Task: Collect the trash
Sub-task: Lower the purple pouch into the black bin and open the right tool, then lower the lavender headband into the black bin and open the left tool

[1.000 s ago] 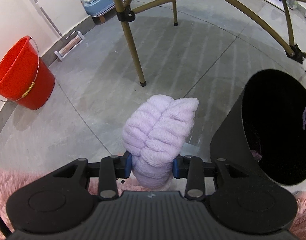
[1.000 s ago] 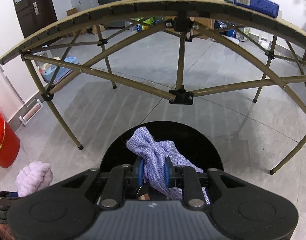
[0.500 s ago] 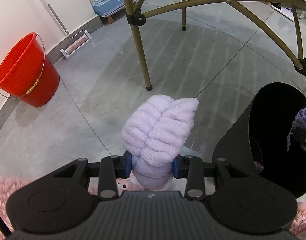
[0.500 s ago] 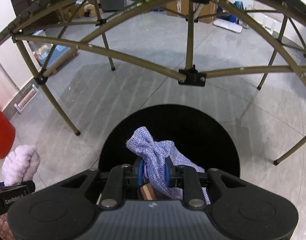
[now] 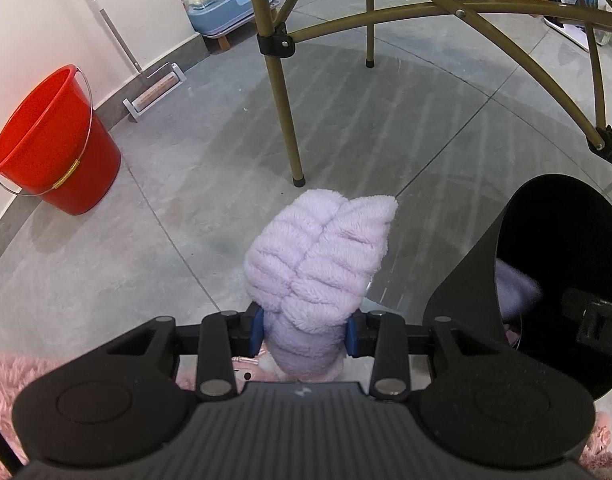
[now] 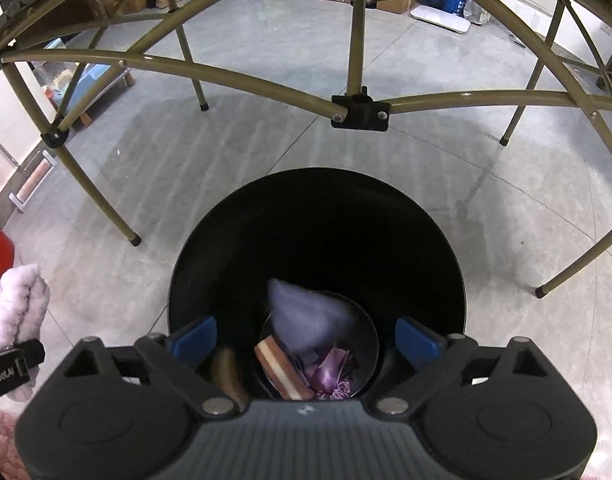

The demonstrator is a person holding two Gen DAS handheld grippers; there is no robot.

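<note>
The left gripper [image 5: 305, 330] pinches a fluffy lilac towel [image 5: 320, 258], ribbed and rolled into a plump bundle that stands up between the 2 blue pads; it hangs over the smooth grey tiled floor [image 5: 210, 184], just left of the black bin [image 5: 466, 296]. The right gripper [image 6: 306, 338] sits directly above the round, matte black bin's [image 6: 318, 216] mouth, its jaws opening wide with nothing pressed between them. Half a second ago they clamped a woven blue-and-white cloth; now that cloth [image 6: 302, 316] is a blurred shape inside the bin, below the fingers and free of them. It lies over a layered brown block [image 6: 282, 372] and crinkled purple wrapping [image 6: 334, 372]. A glossy red bucket [image 5: 50, 140] stands by the wall, well apart.
</note>
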